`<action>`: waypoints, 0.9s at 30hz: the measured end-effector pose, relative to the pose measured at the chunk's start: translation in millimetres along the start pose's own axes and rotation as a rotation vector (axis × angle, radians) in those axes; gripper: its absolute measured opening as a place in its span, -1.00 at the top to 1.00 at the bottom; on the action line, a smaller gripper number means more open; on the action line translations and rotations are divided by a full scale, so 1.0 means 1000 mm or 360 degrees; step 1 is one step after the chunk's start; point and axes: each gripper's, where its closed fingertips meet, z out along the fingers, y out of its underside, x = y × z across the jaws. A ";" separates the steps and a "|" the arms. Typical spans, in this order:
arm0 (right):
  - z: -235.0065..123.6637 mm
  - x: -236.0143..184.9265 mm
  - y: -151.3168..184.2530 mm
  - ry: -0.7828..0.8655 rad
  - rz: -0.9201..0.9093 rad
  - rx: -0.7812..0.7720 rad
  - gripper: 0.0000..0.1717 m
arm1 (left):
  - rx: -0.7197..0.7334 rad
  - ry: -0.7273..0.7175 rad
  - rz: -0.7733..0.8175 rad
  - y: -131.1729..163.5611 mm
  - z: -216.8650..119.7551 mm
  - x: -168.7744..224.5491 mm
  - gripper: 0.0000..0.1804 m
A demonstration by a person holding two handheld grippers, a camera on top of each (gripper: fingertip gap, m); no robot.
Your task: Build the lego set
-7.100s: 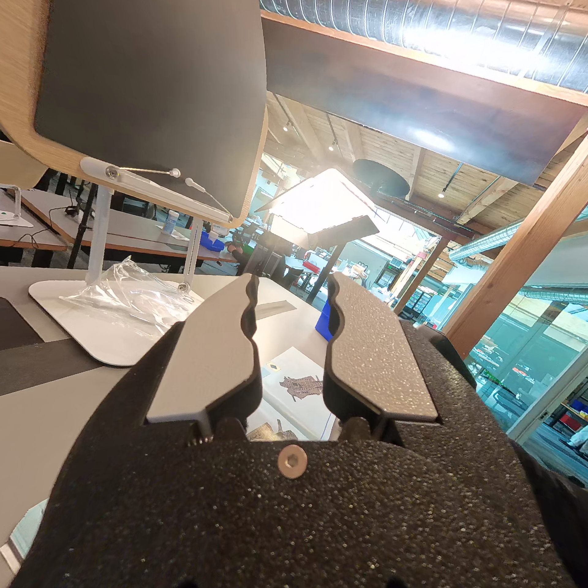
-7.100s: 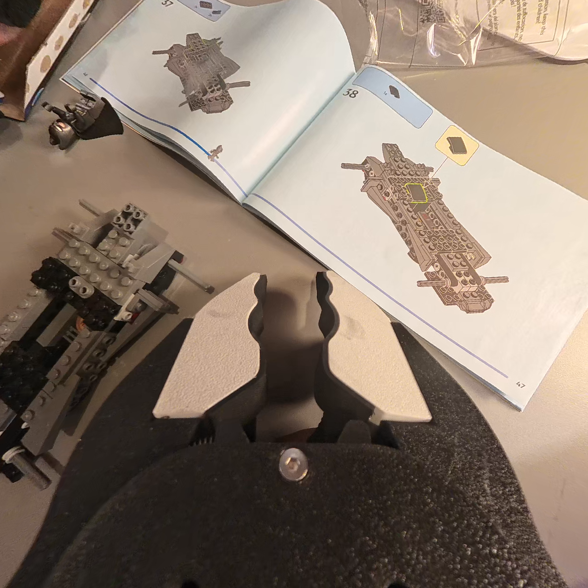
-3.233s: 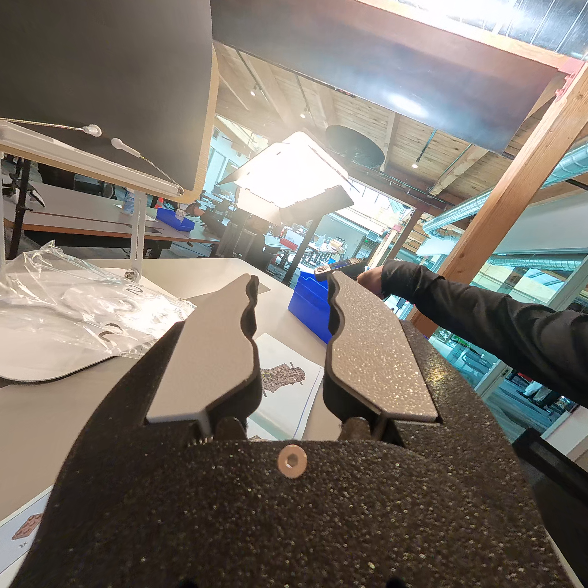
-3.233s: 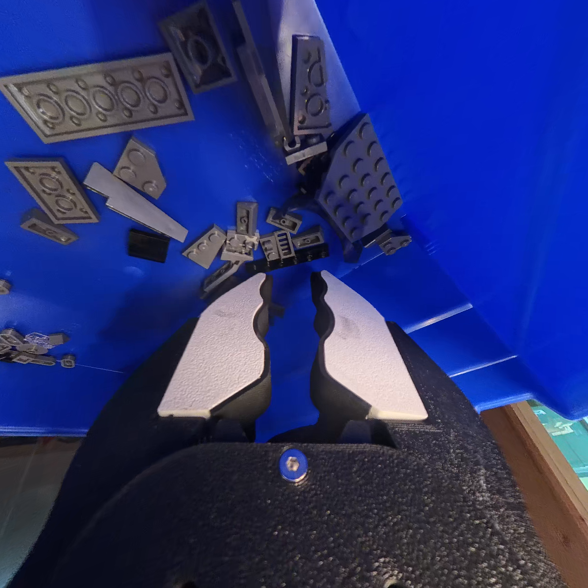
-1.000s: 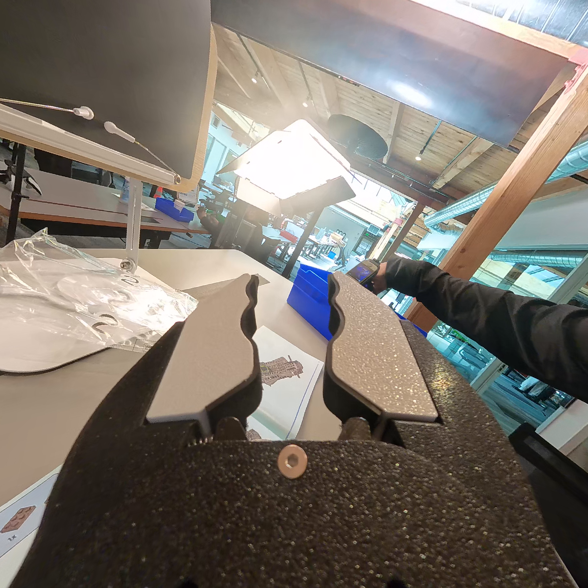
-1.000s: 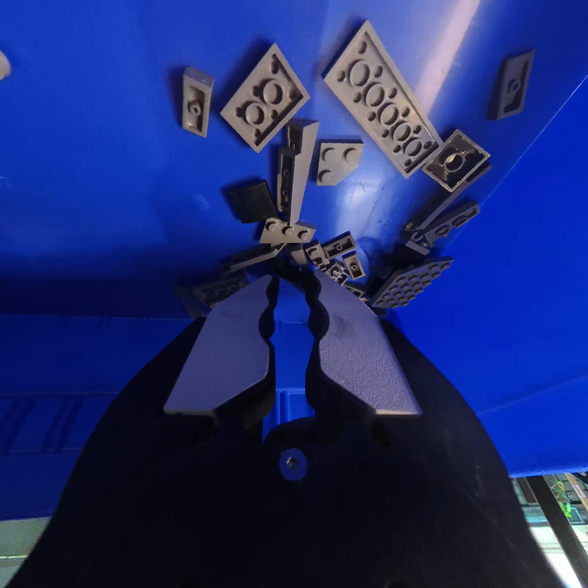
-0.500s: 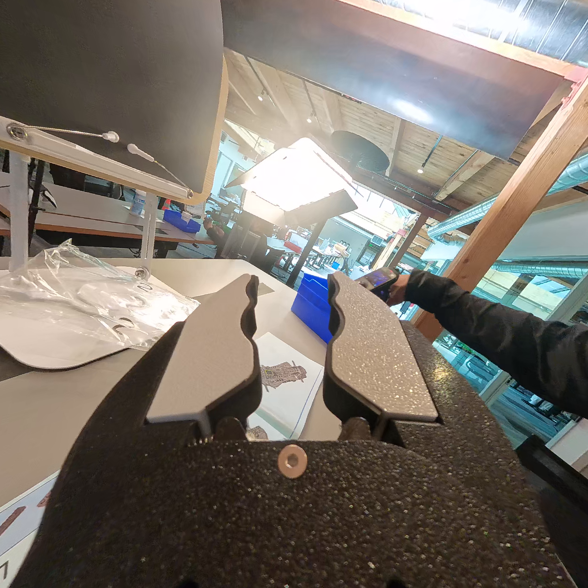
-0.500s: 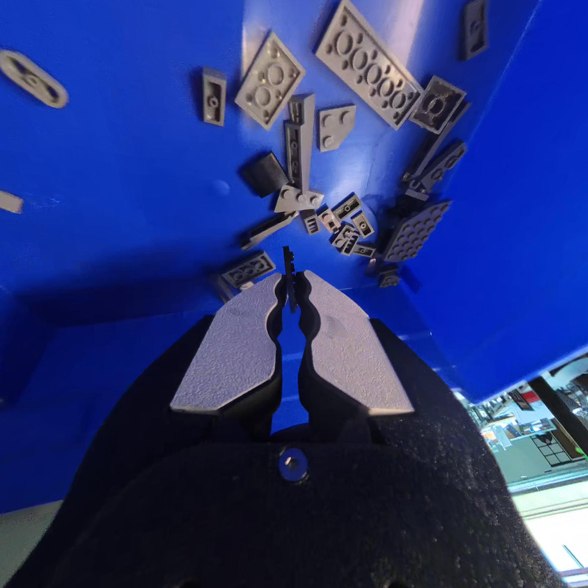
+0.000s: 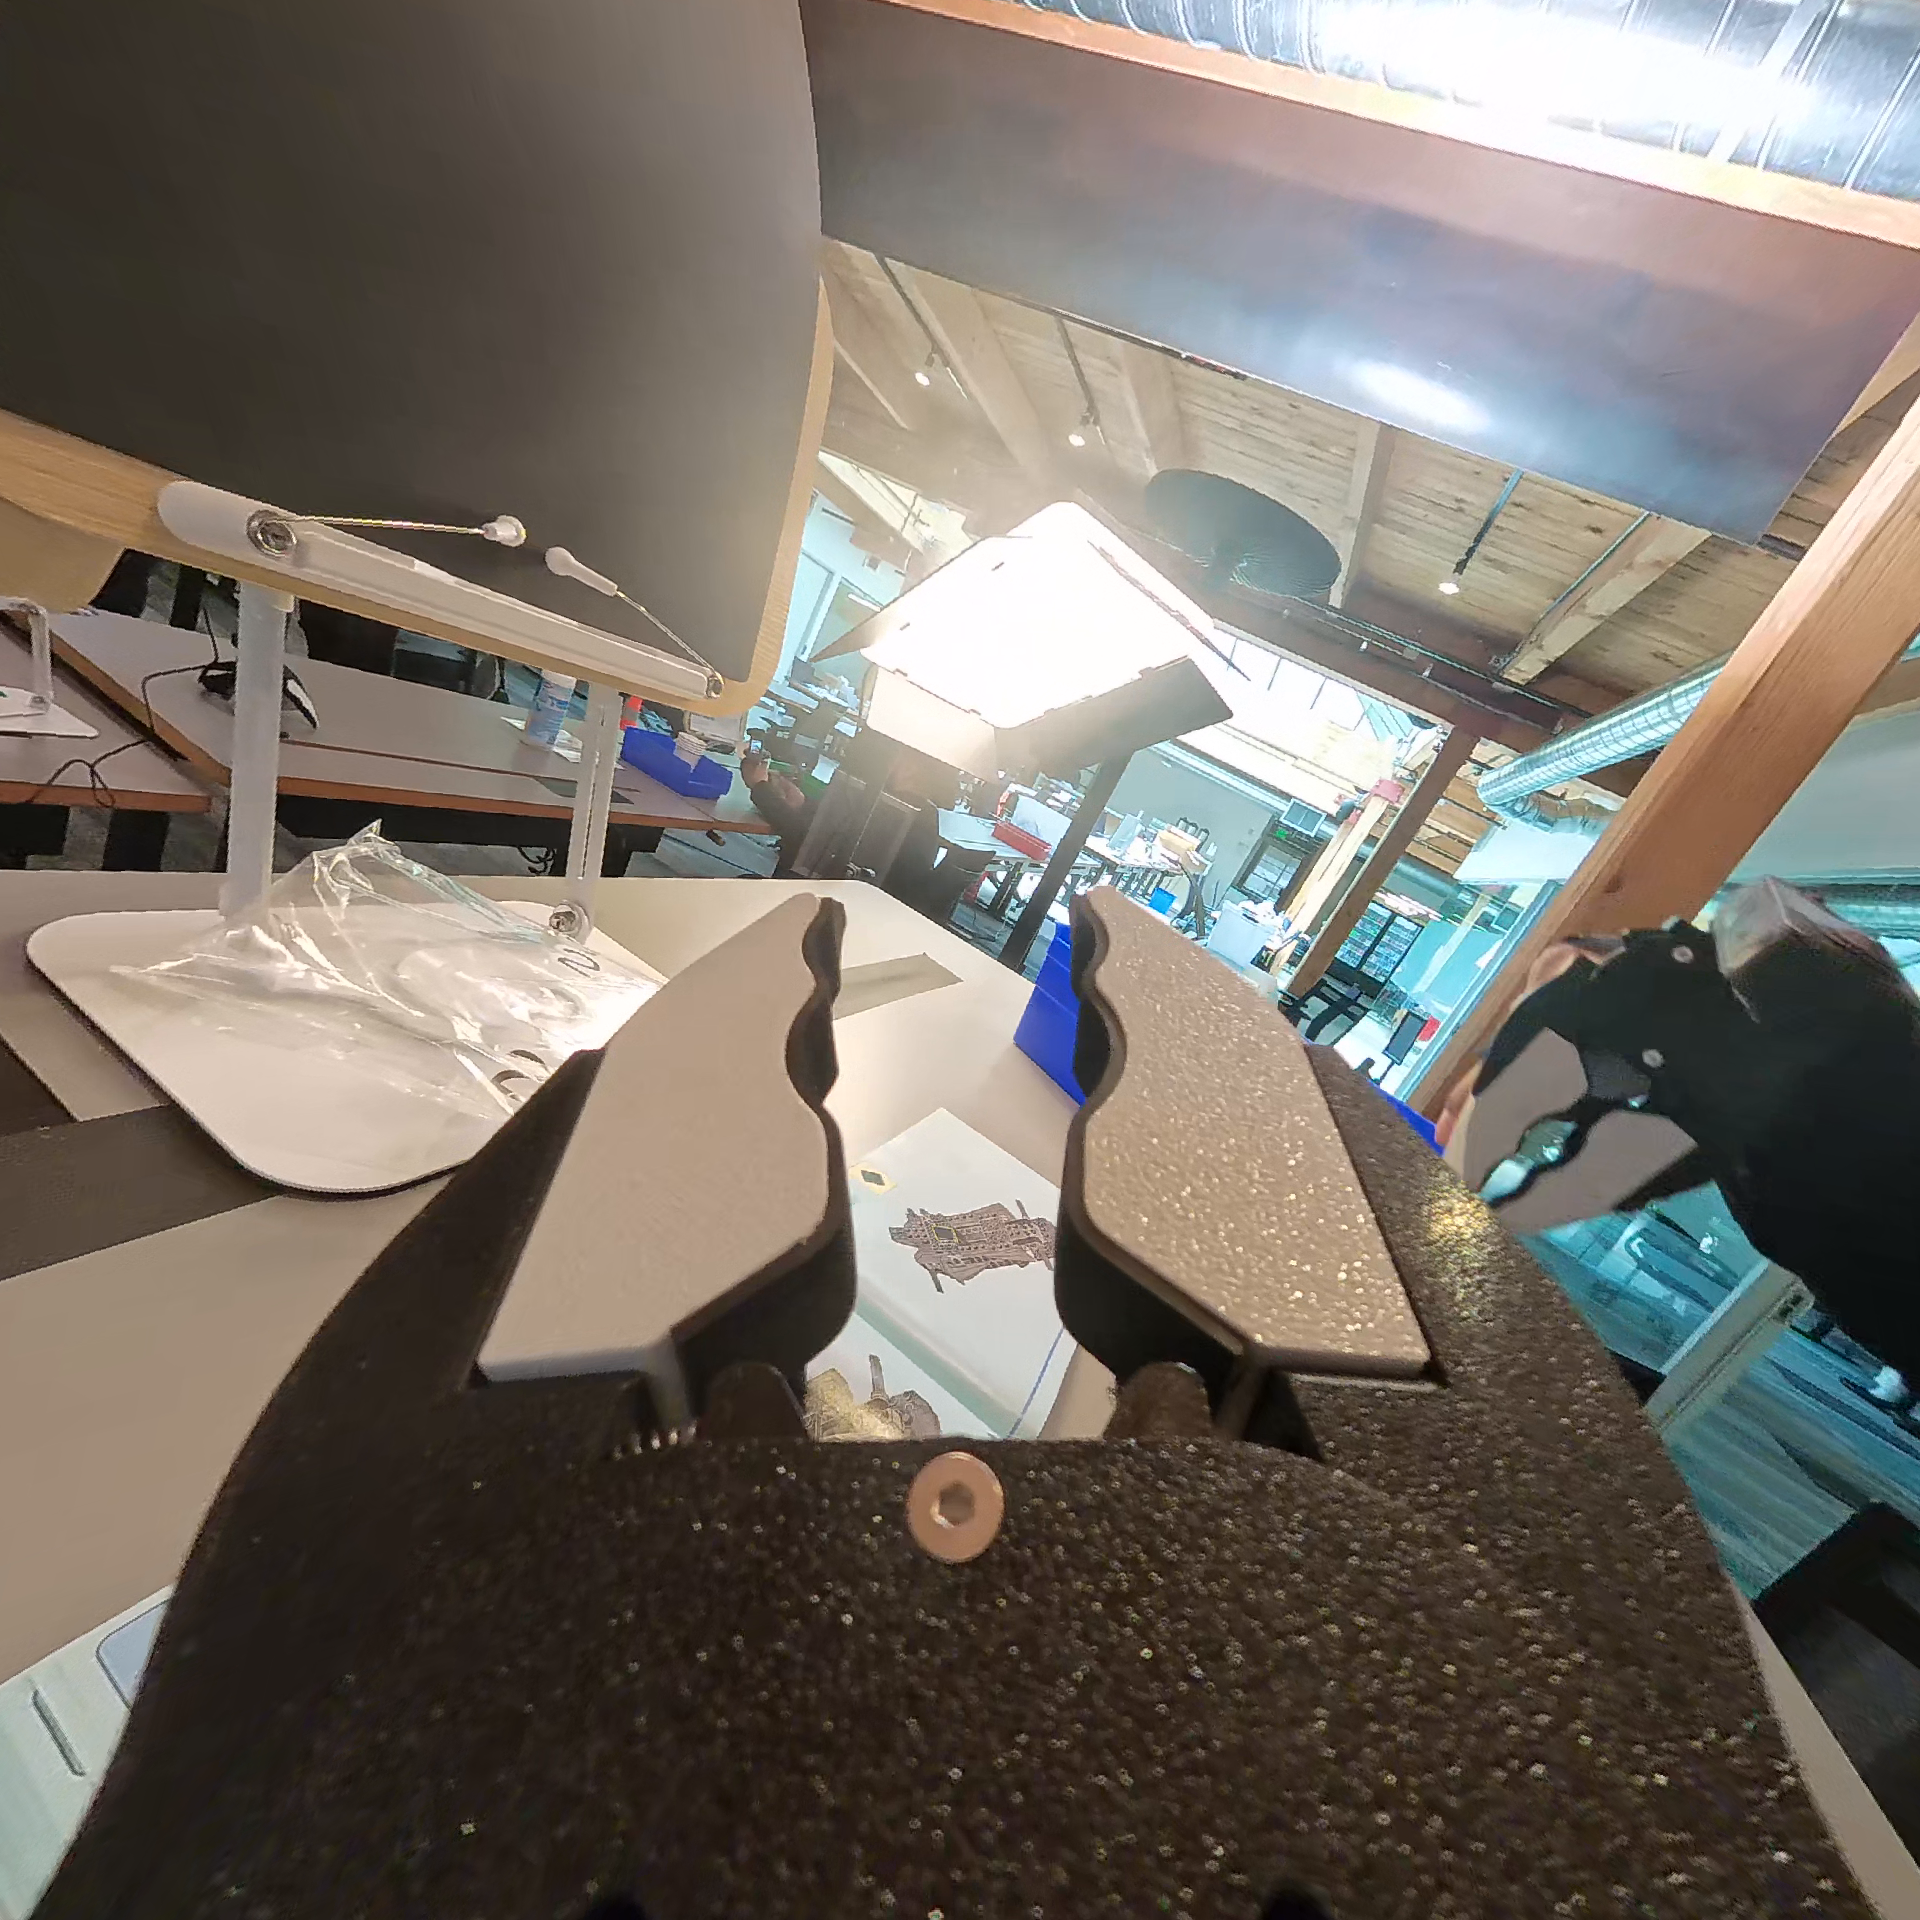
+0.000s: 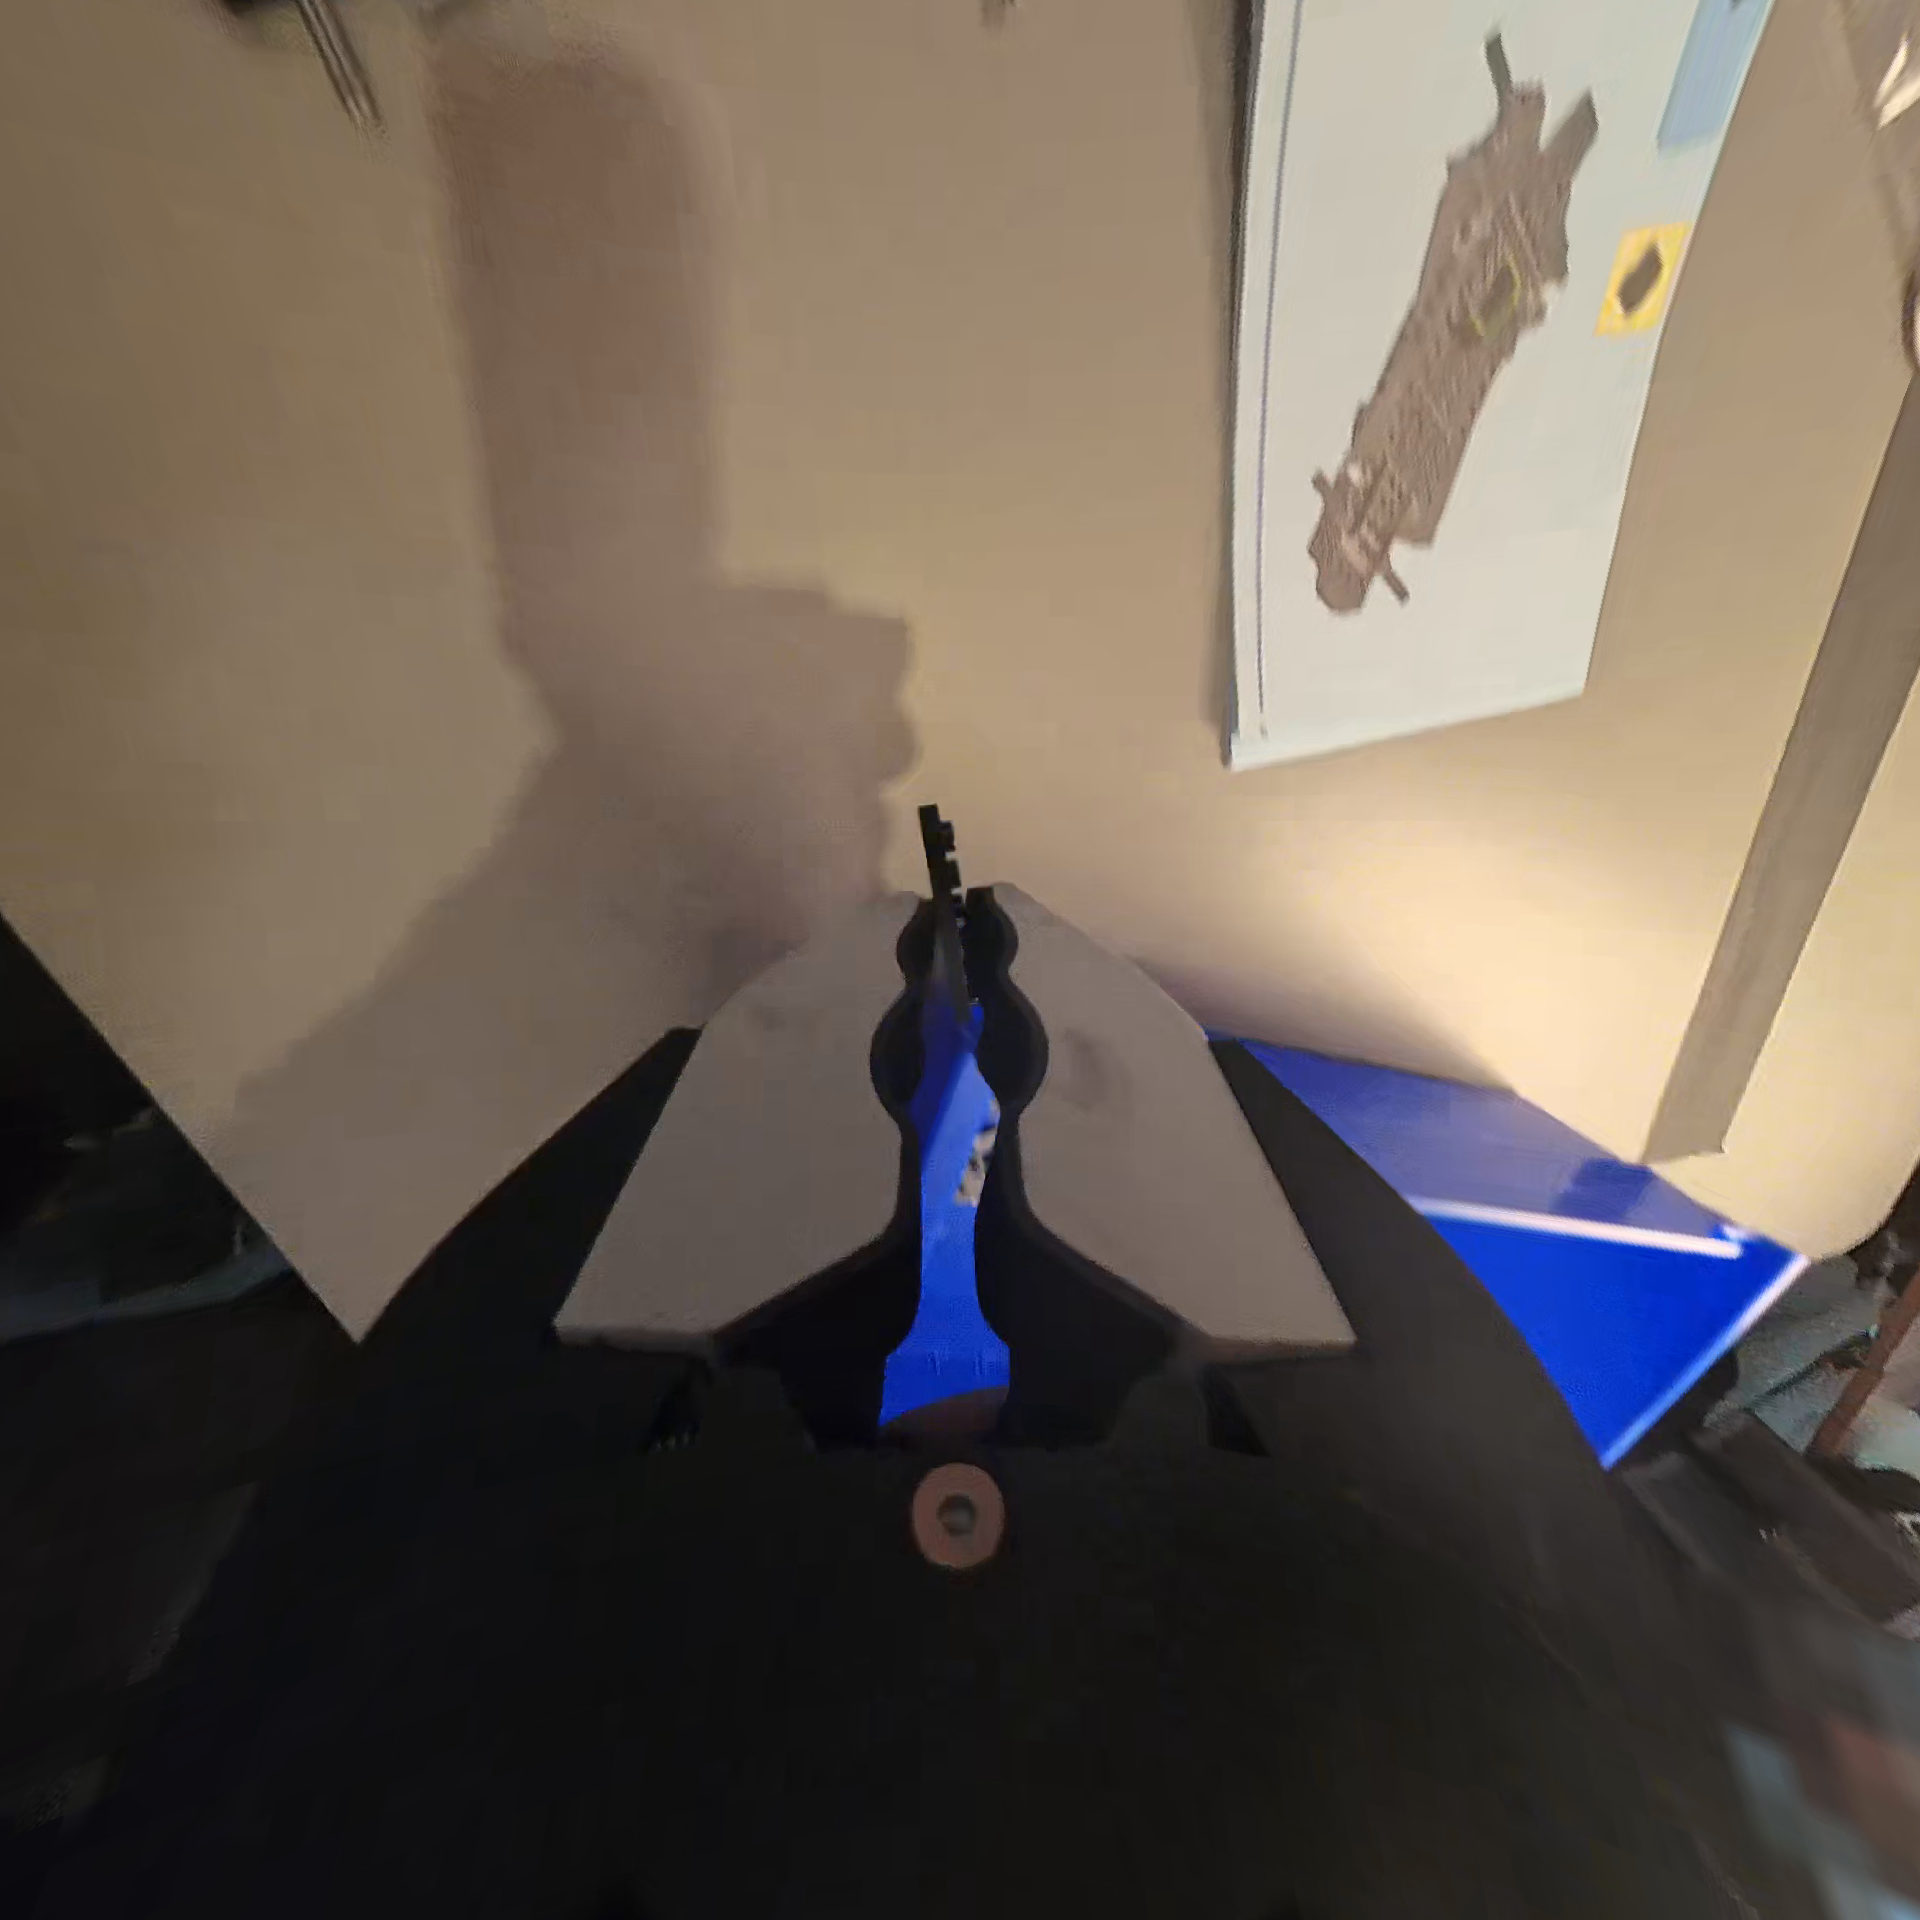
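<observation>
My right gripper (image 10: 954,902) is shut on a thin black studded plate (image 10: 940,862) that sticks out edge-on past its fingertips. It hangs above the beige table (image 10: 727,416), just past the blue bin (image 10: 1558,1195). The view is blurred by motion. In the left wrist view the right gripper (image 9: 1538,1153) shows at the right, fingers together. My left gripper (image 9: 951,925) is open and empty, held above the table and pointing over the open instruction booklet (image 9: 966,1226) toward the blue bin (image 9: 1049,1029).
A white stand (image 9: 260,1060) with a dark board holds clear plastic bags (image 9: 343,987) at the left. The booklet page (image 10: 1455,395) lies at the upper right of the right wrist view. A wooden post (image 9: 1714,748) rises at the right.
My right gripper closed on the black plate among the loose pieces in the blue bin, then lifted it out and swung over the table. My left gripper stayed open and barely moved.
</observation>
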 end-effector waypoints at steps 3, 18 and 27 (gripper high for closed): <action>0.030 -0.019 -0.041 0.0014 0.0030 0.0101 0.94 | 0.0003 -0.0002 0.0003 -0.001 -0.001 0.000 0.52; 0.105 -0.061 -0.077 -0.0066 0.0323 0.0317 0.94 | 0.0030 0.0014 -0.0029 -0.006 -0.004 -0.005 0.52; 0.090 -0.056 -0.078 -0.0004 0.0630 0.0630 0.84 | 0.0015 0.0031 -0.0034 -0.002 -0.001 -0.004 0.52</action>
